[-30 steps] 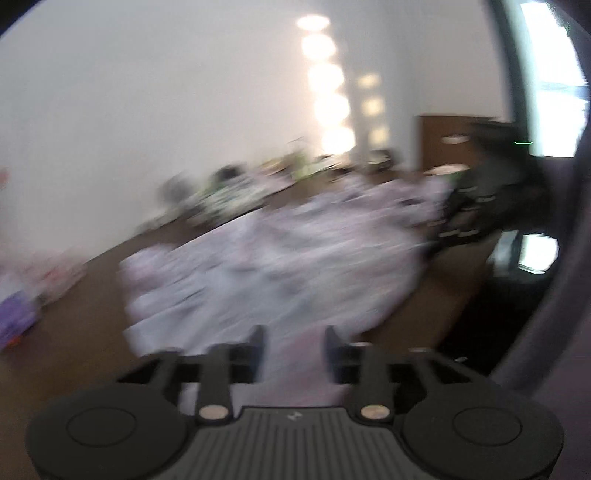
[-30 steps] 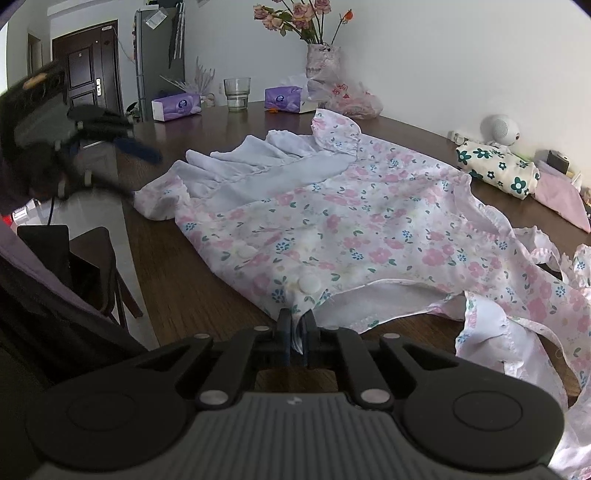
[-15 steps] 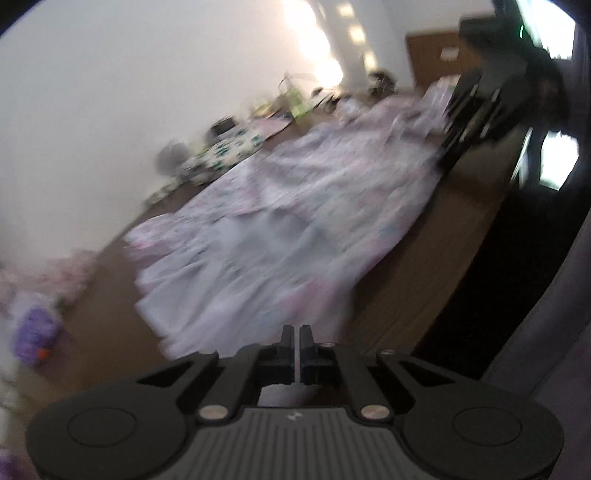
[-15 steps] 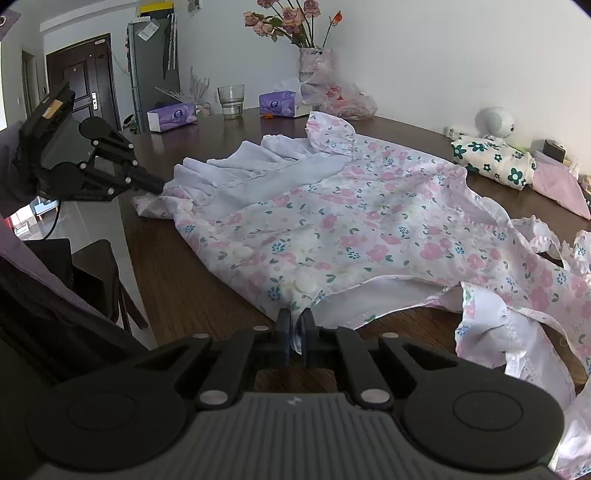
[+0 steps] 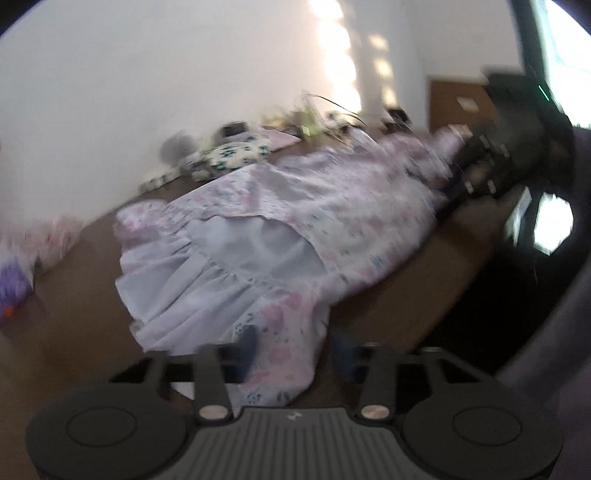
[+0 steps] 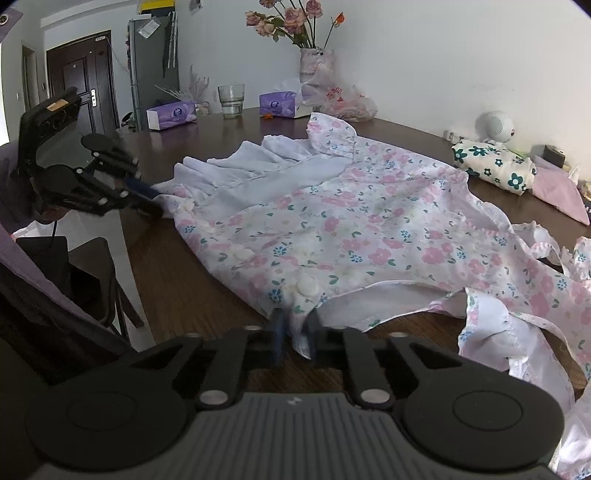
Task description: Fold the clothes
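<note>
**Dress spread flat, tongs at two edges**

Floral dress (image 6: pixel 369 229) lies spread on the bench (image 6: pixel 177 273). Right tongs (image 6: pixel 294 334) stand slightly apart around its near hem. Left tongs (image 5: pixel 291 349) gape wide, the ruffled corner lying between them. Tissue boxes (image 6: pixel 171 114) sit beyond.

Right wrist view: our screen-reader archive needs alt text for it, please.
The right claw straddles the near edge of a floral dress spread on a brown table. The left claw meets its far end; behind stand a glass and flowers.
</note>
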A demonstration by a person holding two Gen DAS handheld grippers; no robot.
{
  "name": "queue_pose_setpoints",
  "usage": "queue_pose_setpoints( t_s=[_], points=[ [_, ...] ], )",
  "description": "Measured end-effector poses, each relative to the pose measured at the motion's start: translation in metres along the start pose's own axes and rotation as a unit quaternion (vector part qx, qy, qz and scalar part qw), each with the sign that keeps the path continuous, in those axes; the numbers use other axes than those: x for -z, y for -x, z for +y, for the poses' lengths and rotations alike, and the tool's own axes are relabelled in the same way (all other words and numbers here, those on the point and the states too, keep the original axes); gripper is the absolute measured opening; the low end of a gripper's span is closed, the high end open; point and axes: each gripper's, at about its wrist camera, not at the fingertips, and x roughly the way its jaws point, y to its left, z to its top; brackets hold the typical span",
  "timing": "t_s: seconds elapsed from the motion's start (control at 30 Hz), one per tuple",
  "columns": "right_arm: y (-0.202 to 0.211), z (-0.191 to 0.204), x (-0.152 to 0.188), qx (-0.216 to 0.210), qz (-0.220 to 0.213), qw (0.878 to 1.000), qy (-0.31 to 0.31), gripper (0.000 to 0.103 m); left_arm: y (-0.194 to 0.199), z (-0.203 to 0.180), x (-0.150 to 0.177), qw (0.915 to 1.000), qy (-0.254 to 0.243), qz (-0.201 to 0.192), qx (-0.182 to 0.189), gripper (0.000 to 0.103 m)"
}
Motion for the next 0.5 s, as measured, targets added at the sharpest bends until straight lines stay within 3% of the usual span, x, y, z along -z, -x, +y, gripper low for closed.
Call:
queue_pose_setpoints(
  t_s=[0.03,0.23,0.37,0.5],
  points=[
    [0.001,0.001,0.001,-0.001,-0.001,1.0,0.0,0.002,-0.001,0.0,0.0,1.0,0.003,0.001,0.005,0.003],
    [0.014,0.001,0.006,-0.046,-0.02,0.998,-0.031,0.0,-0.005,0.005,0.001,0.9992,0.024,0.0,0.032,0.0],
    [0.029,-0.013,-0.003,-0.079,-0.076,0.992,-0.068,0.0,0.005,0.02,-0.015,0.9979,0.044,-0.046,0.009,0.0],
    [0.036,-0.044,-0.023,-0.078,-0.13,0.983,-0.108,0.0,0.004,0.037,-0.035,0.9946,0.053,-0.086,-0.019,0.0]
  ],
)
